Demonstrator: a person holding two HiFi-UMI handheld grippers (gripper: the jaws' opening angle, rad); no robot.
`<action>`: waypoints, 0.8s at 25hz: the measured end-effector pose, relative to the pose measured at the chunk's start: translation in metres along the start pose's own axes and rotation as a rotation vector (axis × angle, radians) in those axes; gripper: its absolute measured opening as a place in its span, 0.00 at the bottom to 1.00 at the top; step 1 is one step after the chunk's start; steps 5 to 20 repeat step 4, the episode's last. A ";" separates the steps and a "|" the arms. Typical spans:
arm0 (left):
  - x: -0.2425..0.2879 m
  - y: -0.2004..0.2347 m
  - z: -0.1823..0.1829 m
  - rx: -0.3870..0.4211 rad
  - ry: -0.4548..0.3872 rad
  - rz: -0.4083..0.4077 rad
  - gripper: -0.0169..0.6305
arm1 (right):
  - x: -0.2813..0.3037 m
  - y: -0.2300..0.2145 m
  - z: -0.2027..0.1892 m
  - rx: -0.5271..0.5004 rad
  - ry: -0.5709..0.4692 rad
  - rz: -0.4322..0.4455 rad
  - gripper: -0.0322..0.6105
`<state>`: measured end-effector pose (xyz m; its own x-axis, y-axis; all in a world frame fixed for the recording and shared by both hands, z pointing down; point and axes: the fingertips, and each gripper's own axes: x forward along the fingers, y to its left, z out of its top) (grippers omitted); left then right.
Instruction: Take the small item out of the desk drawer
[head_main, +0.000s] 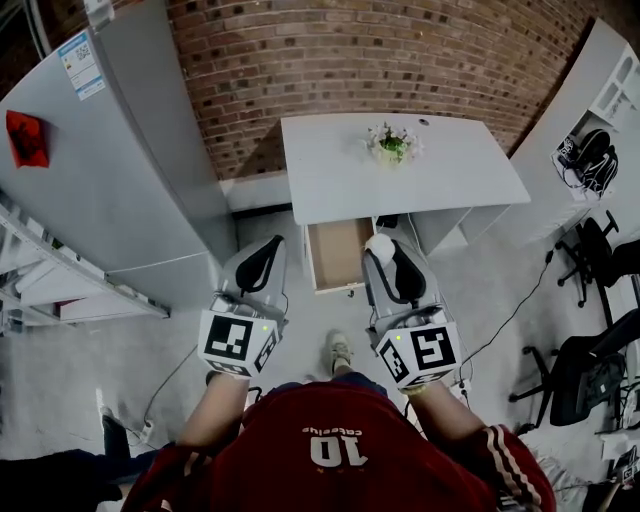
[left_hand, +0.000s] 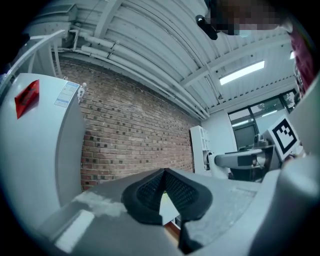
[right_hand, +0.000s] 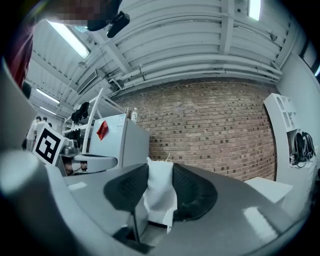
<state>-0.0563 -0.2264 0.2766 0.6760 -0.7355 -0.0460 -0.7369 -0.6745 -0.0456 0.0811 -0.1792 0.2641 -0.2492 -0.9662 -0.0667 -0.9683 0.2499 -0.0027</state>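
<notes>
1. Small white cloth item: a crumpled pouch-like piece of fabric, standing upright between the black ribbed pads of the right gripper. The jaws are clamped on it from both sides, and its frayed top sticks up past the pad tips.
2. In the head view the same item is a pale lump at the tip of the right gripper. It is just at the right edge of the open drawer, in front of the desk.
3. The left gripper has its jaws together, the pad tips meeting with nothing between them.
4. Both grippers are held side by side and near each other, each with its marker cube toward the person in the red jersey.
5. The shallow wooden drawer is pulled out from under the white rectangular desk; its visible floor looks bare.
6. A small potted plant with white flowers stands on the desk top.
7. A tall grey metal cabinet stands at the left, and a red brick wall is behind the desk.
</notes>
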 end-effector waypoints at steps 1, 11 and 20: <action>0.000 0.001 0.000 -0.003 0.000 0.003 0.03 | 0.001 -0.002 -0.002 -0.002 0.005 -0.005 0.28; 0.002 0.003 0.000 -0.001 -0.003 0.003 0.03 | 0.002 -0.007 -0.007 -0.016 0.016 -0.020 0.28; 0.002 0.003 0.000 -0.001 -0.003 0.003 0.03 | 0.002 -0.007 -0.007 -0.016 0.016 -0.020 0.28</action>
